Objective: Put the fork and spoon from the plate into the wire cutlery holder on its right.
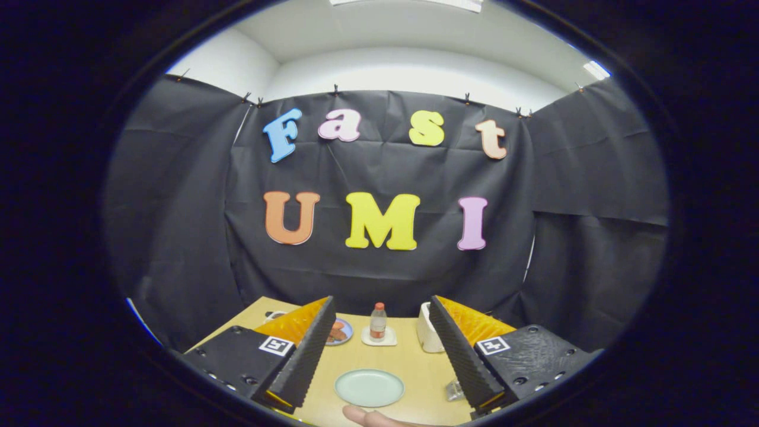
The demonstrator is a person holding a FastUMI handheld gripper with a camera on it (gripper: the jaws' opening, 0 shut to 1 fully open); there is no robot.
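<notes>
A pale green plate (369, 388) lies on the wooden table (415, 367), between my two fingers and low down. Its face looks bare. My gripper (380, 303) is held above the table with its jaws wide open and nothing between them. Both ridged black fingers (308, 350) reach out past the plate on either side. Right of the plate, a small glinting wire object (455, 389) pokes out from behind the right finger; it may be the cutlery holder, but most of it is hidden. A person's hand (370, 418) rests at the table's near edge, just before the plate.
Beyond the plate a small bottle (378, 322) stands on a white coaster (379, 339). To its left is a small dish with brown food (339, 332), to its right a white container (427, 333). A white cup (274, 315) peeks out past the left finger.
</notes>
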